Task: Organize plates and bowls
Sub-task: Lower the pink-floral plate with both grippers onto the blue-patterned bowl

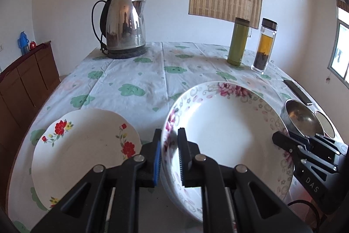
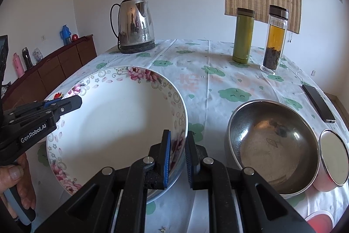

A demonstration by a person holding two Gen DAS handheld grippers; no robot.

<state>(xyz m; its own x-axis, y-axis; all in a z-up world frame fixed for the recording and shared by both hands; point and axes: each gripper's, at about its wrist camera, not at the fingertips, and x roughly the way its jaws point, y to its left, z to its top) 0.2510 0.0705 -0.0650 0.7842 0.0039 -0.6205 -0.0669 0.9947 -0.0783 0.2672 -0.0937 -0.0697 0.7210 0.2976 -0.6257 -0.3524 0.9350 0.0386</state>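
Observation:
A large white bowl with pink flowers [image 1: 218, 130] is held by its rim from both sides. My left gripper [image 1: 169, 134] is shut on its left rim, one pad inside and one outside. My right gripper [image 2: 178, 134] is shut on the right rim of the same bowl [image 2: 113, 123]. Each gripper shows in the other's view: the right gripper [image 1: 276, 137] and the left gripper [image 2: 76, 102]. A white plate with red flowers [image 1: 87, 150] lies flat on the table to the bowl's left. A steel bowl [image 2: 272, 145] stands on the table to the right.
A steel kettle [image 2: 135, 25], a green flask [image 2: 243, 36] and a glass tea bottle [image 2: 274, 40] stand at the table's far side. A phone [image 2: 318, 102] and a lidded pink cup [image 2: 333, 161] are on the right. A person's hand [image 2: 19, 180] holds the left gripper's handle.

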